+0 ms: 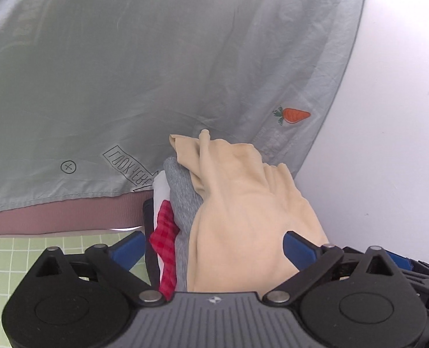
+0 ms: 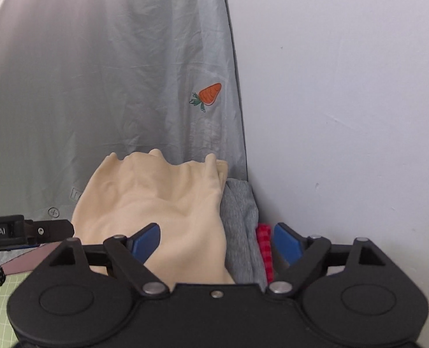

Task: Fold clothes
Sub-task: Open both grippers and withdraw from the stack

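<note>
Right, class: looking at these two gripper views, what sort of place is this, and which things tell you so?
Probably a home laundry-folding spot set against a plain wall. Clues: a stack of folded clothes topped by a cream garment, a grey printed sheet with a carrot motif hanging behind, and a green gridded mat underneath.

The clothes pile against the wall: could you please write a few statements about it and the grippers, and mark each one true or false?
1. The cream garment lies on top of the pile. True.
2. The left gripper is clamped shut on the cream garment. False: its jaws stand wide apart, the blue pads on either side of the pile without pressing it.
3. A red checked cloth shows in the pile beside a grey garment. True.
4. The carrot print is on the cream garment. False: it is on the grey-green sheet hanging behind the pile.
5. The right gripper is open. True.
</note>
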A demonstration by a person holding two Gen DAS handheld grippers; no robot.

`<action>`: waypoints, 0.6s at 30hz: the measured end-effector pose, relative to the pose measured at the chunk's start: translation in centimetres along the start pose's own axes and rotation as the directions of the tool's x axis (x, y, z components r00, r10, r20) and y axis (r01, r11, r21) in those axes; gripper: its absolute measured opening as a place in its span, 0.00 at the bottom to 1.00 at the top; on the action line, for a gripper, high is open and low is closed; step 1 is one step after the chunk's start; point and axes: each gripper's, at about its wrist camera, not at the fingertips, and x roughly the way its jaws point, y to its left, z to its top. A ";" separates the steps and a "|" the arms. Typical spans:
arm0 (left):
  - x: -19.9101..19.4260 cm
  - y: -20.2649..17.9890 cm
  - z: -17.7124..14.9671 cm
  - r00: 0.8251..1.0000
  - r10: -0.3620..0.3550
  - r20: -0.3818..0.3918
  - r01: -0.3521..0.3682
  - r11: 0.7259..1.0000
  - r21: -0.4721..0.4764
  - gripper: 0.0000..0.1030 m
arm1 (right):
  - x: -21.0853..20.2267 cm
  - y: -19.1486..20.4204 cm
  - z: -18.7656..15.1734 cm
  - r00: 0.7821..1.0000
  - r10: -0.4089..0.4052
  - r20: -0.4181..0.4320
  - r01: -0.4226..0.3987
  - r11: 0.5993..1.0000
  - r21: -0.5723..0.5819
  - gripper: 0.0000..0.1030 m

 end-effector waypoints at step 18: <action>-16.9 -2.9 -15.1 0.994 0.061 -0.087 -0.051 0.993 0.104 0.99 | -19.1 1.4 -12.7 0.979 -0.002 -0.205 0.006 1.000 0.022 0.98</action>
